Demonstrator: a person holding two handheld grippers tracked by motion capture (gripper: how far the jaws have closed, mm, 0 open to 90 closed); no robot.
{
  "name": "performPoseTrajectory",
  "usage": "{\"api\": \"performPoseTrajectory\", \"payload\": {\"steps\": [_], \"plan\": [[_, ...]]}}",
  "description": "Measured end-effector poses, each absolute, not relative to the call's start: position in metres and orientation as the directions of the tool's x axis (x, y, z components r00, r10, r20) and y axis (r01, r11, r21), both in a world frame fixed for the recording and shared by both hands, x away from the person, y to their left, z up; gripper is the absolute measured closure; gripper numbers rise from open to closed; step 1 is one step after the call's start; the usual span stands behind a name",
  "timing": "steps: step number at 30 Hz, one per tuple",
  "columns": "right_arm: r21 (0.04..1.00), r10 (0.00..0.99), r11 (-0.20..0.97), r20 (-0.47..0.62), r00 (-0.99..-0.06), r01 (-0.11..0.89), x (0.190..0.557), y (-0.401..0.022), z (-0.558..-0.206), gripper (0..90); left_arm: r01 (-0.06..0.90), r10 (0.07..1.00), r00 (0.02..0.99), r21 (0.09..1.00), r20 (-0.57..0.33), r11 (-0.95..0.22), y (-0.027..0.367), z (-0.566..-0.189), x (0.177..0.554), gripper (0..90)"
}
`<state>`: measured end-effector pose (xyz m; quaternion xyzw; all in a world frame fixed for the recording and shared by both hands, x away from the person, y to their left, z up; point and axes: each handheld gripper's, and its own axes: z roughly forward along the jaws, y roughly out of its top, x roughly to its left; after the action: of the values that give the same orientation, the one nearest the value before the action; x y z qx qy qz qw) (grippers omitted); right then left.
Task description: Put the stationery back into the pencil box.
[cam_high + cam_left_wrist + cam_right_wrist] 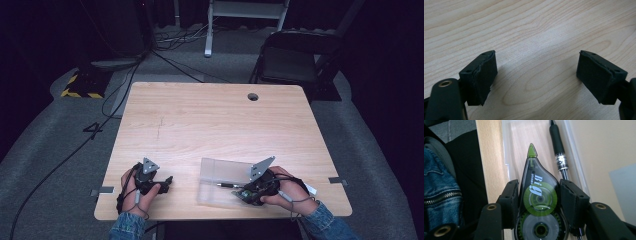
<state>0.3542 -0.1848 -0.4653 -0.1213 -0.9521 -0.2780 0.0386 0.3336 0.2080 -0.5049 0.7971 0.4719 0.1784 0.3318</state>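
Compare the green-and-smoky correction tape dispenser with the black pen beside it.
The correction tape dispenser is broad and teardrop-shaped, with green wheels; the pen is slim, with a black grip and clear barrel. The dispenser is clamped between the right gripper's jaws; the pen lies free. Both sit over the clear plastic tray.

- Table (pixel 210 120): pale wood with light brown grain lines.
- Correction tape dispenser (pixel 537 200): smoky dark translucent shell, green tip at 12 o'clock, green wheel with white lettering.
- Pen (pixel 559 150): black grip, clear barrel, silver band.
- Tray (pixel 220 172): clear plastic.
- Right gripper (pixel 539 195) and left gripper (pixel 536 72): matte black jaws, brass-coloured rivets.
- Sleeve (pixel 439 187): blue denim.
- Floor (pixel 50 150): grey carpet, a yellow-and-black striped base (pixel 82 87) at 10 o'clock.
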Motion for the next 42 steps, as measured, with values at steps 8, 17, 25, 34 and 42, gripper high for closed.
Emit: {"api": "performPoseTrajectory", "payload": {"steps": [8, 17, 25, 34, 42], "plan": [[0.507, 0.195, 0.826, 0.152, -0.969, 0.246, 0.354, -0.184, -0.468, 51.4, 0.633, 0.871, 0.491, 0.698, -0.028, -0.334, 0.208, -0.505, 0.334, 17.3], [0.515, 0.206, 0.815, 0.172, -0.963, 0.266, 0.355, -0.186, -0.467, 49.0, 0.634, 0.870, 0.492, 0.697, -0.030, -0.334, 0.208, -0.505, 0.334, 16.4], [0.561, 0.173, 0.795, 0.158, -0.972, 0.233, 0.350, -0.180, -0.463, 41.1, 0.635, 0.870, 0.491, 0.696, -0.029, -0.335, 0.207, -0.505, 0.334, 16.1], [0.565, 0.144, 0.800, 0.143, -0.979, 0.200, 0.347, -0.171, -0.470, 34.4, 0.634, 0.871, 0.491, 0.697, -0.029, -0.335, 0.207, -0.505, 0.334, 16.1], [0.562, 0.117, 0.806, 0.153, -0.981, 0.184, 0.343, -0.167, -0.471, 34.5, 0.632, 0.868, 0.495, 0.697, -0.027, -0.339, 0.208, -0.505, 0.334, 16.0]]}}
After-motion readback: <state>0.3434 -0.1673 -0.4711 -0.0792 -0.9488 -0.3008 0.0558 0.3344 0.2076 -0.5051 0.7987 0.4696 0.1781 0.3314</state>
